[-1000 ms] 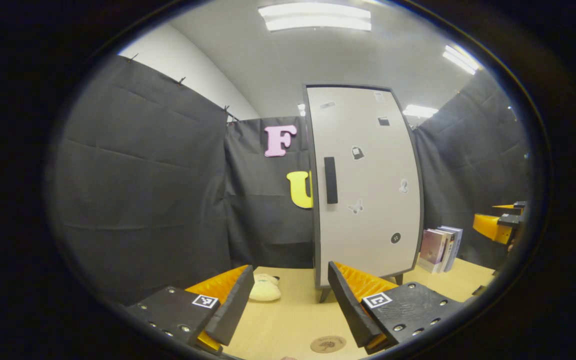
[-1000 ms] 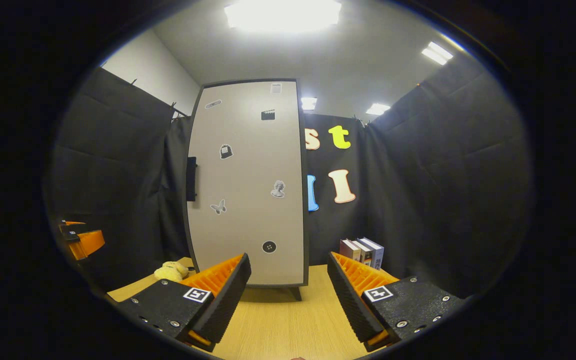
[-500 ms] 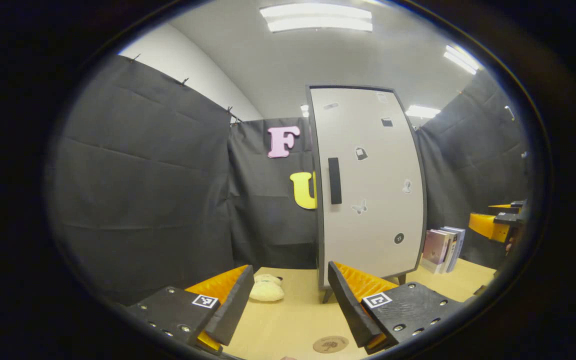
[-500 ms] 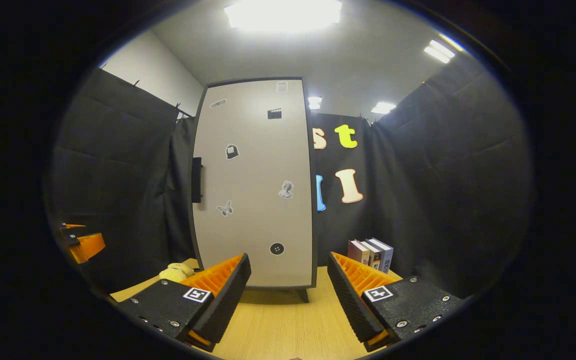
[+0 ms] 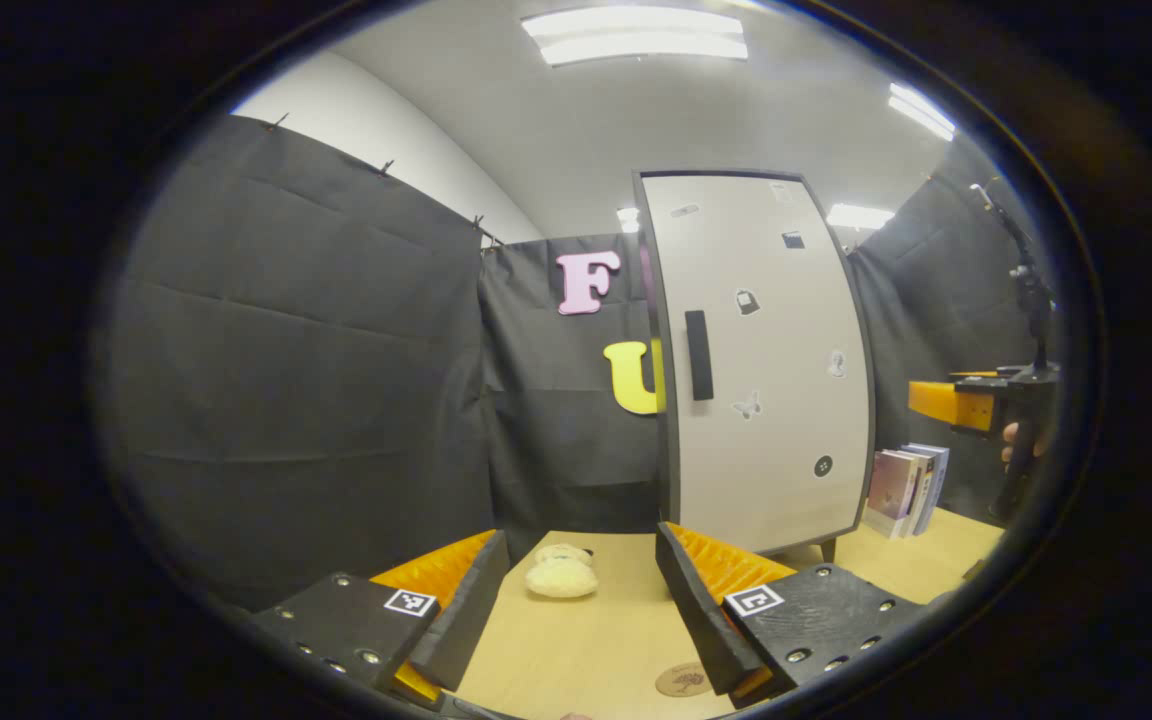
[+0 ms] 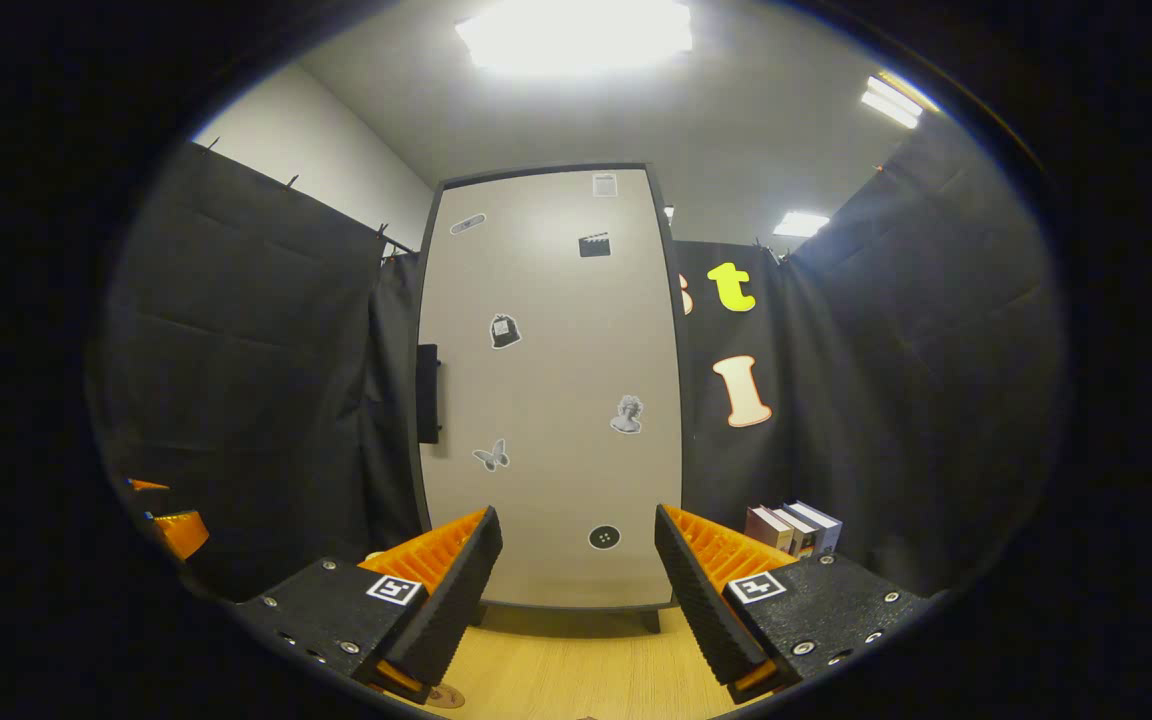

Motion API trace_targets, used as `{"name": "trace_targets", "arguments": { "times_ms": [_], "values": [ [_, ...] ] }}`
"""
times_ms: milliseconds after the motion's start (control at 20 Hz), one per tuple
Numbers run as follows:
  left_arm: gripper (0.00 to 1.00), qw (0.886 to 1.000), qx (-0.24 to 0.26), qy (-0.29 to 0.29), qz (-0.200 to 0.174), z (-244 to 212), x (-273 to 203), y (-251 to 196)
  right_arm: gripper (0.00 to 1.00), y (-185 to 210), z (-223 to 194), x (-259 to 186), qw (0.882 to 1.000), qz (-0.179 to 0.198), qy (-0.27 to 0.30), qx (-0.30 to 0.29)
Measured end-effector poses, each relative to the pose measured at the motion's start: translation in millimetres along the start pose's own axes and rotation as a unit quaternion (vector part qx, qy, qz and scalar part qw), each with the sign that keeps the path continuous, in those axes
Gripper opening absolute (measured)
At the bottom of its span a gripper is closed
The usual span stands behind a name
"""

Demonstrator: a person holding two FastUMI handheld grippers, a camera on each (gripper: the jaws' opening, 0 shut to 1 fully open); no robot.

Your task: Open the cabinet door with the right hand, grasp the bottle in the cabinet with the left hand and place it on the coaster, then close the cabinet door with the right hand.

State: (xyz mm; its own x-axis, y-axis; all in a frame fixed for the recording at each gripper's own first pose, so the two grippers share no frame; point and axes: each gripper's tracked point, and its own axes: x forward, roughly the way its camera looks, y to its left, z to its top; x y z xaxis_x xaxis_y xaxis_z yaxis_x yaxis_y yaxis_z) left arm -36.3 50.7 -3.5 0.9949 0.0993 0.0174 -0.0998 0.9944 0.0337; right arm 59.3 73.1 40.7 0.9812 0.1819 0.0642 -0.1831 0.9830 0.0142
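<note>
Right gripper [image 6: 576,590] nearer, one cabinet door [image 6: 551,390], three books [image 6: 794,528]

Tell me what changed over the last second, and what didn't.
The right gripper has come closer to the cabinet door, which now looms larger in the right gripper view; the left gripper view shows it raised further, off to the right. The left gripper swung left, so door and handle slid right in its view. Nothing was grasped or released. Both grippers remain open, the door shut, the coaster bare.
</note>
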Motion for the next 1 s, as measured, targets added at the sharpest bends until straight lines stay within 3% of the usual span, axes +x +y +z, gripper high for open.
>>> {"name": "trace_targets", "arguments": {
  "times_ms": [50,150,200,300,600,1000],
  "values": [
    [0.89,1.0,0.0,0.001,0.006,-1.2,-1.2,7.0,0.95,5.2,3.5,6.8,1.0,0.005,-0.004,0.002],
    [0.92,1.0,0.0,0.002,0.016,-2.5,-5.9,18.9,0.95,15.4,10.9,20.1,1.0,0.013,-0.01,0.005],
    [0.89,1.0,0.0,0.003,0.023,-2.7,-8.3,25.3,0.95,20.2,13.4,28.2,1.0,0.016,-0.011,0.007],
    [0.92,0.999,0.002,0.002,0.032,-3.0,-13.0,36.3,0.95,31.4,18.7,41.2,1.0,0.024,-0.012,0.013],
    [0.89,0.998,0.001,0.0,0.062,-3.2,-27.8,69.5,0.95,60.1,37.3,84.3,0.999,0.041,-0.014,0.018],
    [0.92,0.996,-0.005,0.002,0.089,-8.9,-38.0,101.3,0.95,116.7,52.8,143.5,0.997,0.07,-0.01,0.009]
  ]
}}
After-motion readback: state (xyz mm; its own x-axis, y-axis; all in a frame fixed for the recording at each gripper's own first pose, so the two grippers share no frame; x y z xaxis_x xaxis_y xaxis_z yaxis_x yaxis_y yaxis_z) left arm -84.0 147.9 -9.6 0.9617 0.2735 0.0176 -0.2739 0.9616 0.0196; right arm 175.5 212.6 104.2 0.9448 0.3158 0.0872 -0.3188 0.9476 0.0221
